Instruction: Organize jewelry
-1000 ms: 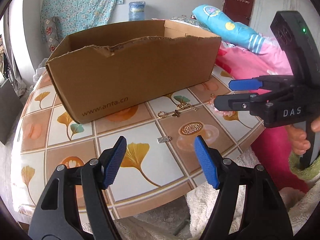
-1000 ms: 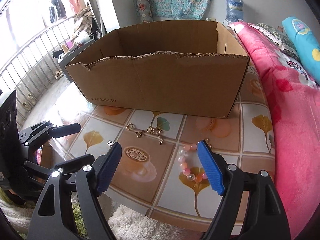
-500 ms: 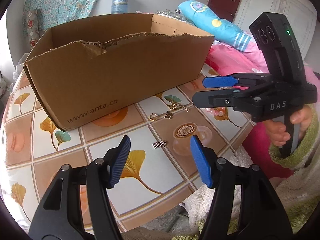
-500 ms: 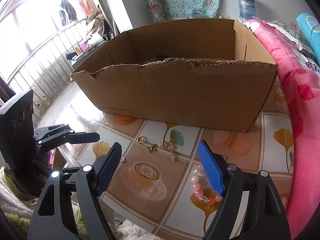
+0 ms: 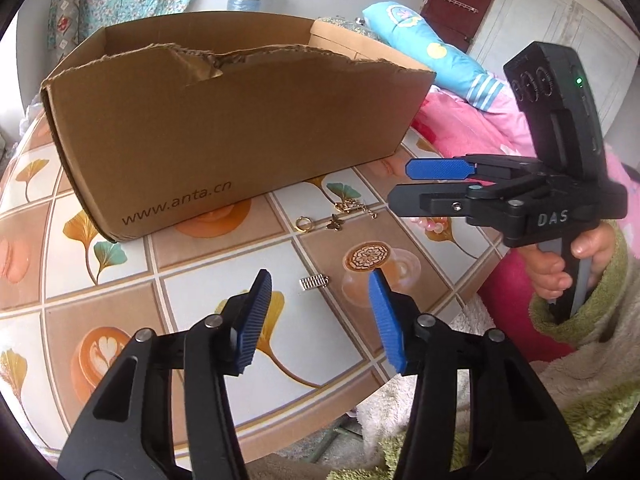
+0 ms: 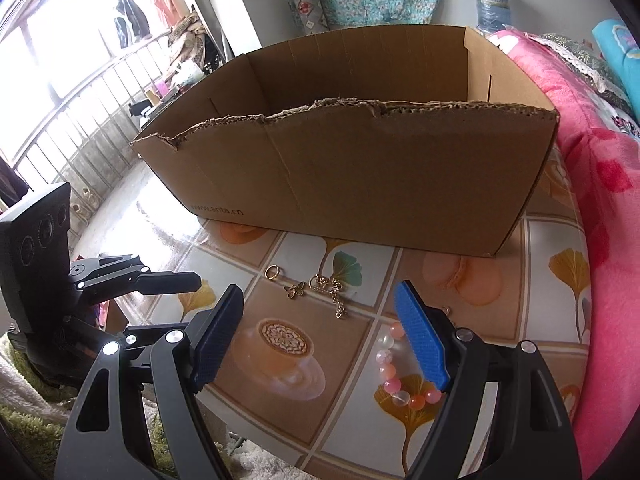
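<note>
Upper left: cardboard box (image 5: 224, 136) on counter (image 5: 200, 292) | lower centre: left gripper (image 5: 318, 308), partly open, jaws just closing, empty; small silver clasp (image 5: 314, 282) lies ahead | centre: gold ring (image 5: 303, 223), chain (image 5: 352, 207) | right: right gripper (image 5: 420, 188) wide, empty.

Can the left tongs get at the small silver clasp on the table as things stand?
Probably yes. The left tongs have just been closing, nothing between the pads, and point down at the silver clasp lying alone on bare tablecloth. The right tongs hover farther off, beside the cardboard box.
</note>
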The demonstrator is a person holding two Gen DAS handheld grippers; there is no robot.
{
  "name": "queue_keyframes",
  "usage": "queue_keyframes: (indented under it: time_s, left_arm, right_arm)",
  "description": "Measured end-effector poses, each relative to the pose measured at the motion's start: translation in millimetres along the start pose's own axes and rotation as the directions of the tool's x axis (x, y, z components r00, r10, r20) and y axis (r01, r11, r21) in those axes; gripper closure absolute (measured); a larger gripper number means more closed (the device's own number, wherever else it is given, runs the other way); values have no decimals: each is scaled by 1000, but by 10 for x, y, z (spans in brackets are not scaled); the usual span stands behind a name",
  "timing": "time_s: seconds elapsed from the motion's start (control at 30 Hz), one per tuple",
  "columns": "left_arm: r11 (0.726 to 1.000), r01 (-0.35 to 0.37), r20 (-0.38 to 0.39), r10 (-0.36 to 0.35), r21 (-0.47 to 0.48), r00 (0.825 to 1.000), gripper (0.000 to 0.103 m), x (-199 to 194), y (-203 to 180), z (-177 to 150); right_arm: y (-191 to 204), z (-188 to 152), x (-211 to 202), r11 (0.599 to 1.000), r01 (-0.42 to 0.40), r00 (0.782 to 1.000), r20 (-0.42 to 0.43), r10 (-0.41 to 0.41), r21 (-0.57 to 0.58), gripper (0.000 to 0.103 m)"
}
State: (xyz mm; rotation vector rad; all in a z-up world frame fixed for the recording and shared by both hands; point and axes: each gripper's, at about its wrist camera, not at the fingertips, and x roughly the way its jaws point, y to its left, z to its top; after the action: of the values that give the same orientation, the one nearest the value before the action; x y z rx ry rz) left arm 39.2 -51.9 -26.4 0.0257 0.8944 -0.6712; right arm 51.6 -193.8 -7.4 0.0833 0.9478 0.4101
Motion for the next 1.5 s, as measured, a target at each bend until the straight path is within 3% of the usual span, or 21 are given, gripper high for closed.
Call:
queue_keyframes:
  time_s: [0.1,0.37,0.6,0.8,0.97,1.13,1.3,1.5]
  left_arm:
    - [997,-55,-32,57,45,998,65,101,-71,0]
    - [969,-168,-39,178,183,983,79,202,-261,33]
    - [965,-193,-50,205,175,978,96,253,-244,99]
    - [965,-196,-44,207,172,977,99,278,-262,109]
    - [970,-191,-37,199,151,979,99,266,-249,82]
    - [974,-184,-29,189,134,981,99,243,-232,62]
    - [979,-165,-25,169,117,985,99,223,-199,44]
    - [986,-135,-26,138,99,990,99,196,-141,45]
  right_arm:
    - [13,-80,-76,999,33,999,16,-33,3,31]
    - [-8,-179,-244,998,4,997,75,-9,60,33]
    - [-60,-178,-274,997,-12,996,84,5,73,34]
    - [-82,-213,-293,997,-7,996,92,-1,81,36]
    - [19,-112,-212,999,38,996,82,-37,-20,51]
    - [118,-26,8,983,84,996,39,-79,-165,74]
    - [279,-5,151,940,86,996,5,-89,-331,84]
    - [332,49,293,899,72,994,-46,-101,-433,92]
